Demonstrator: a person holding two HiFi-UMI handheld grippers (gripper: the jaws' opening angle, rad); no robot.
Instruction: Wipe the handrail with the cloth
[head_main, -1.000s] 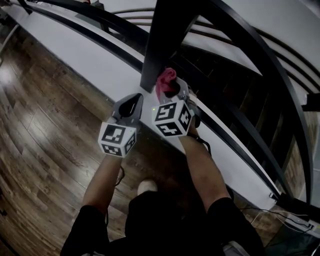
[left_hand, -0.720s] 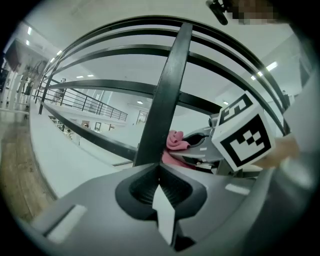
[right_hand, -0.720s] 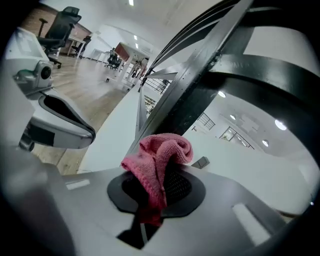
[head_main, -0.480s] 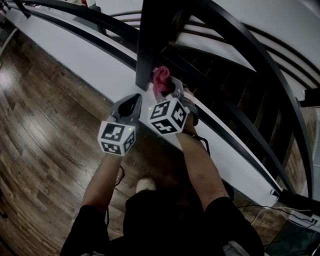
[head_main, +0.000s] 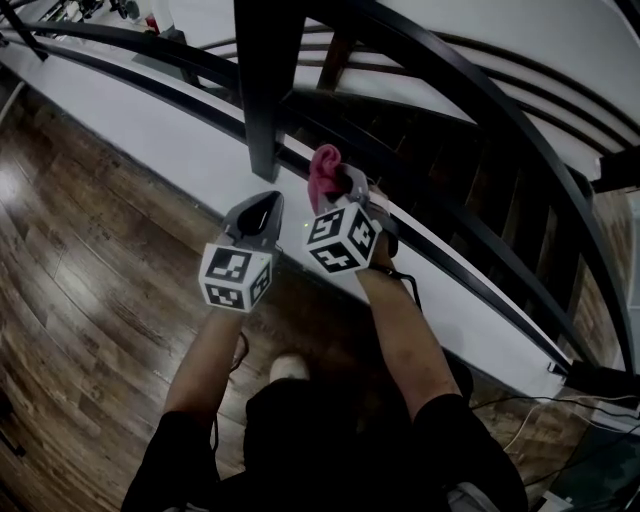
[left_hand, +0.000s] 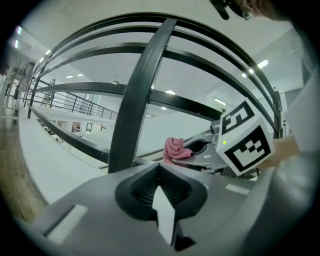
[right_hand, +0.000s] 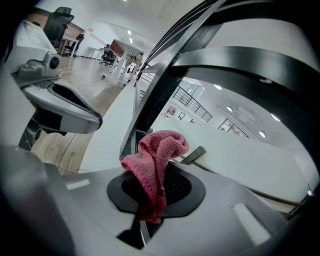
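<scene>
A pink cloth (head_main: 323, 172) sticks up from my right gripper (head_main: 336, 184), which is shut on it. The cloth (right_hand: 156, 165) hangs bunched out of the closed jaws just right of the black upright post (head_main: 262, 90) and apart from it, above a low dark rail (head_main: 440, 215). The wide black handrail (head_main: 480, 105) curves past above and to the right. Beside it on the left, my left gripper (head_main: 258, 211) is shut with nothing in it. From the left gripper view the cloth (left_hand: 175, 149) and the post (left_hand: 137, 100) show ahead.
White ledge (head_main: 150, 120) runs under the railing from upper left to lower right. Dark wooden floor (head_main: 90, 290) lies to the left and below. Cables (head_main: 540, 420) trail at the lower right. The person's foot (head_main: 290, 370) stands below the grippers.
The cloth was against the post's right side a second ago; now it stands clear of the post, which lies further left in the head view. The left gripper has barely moved.
</scene>
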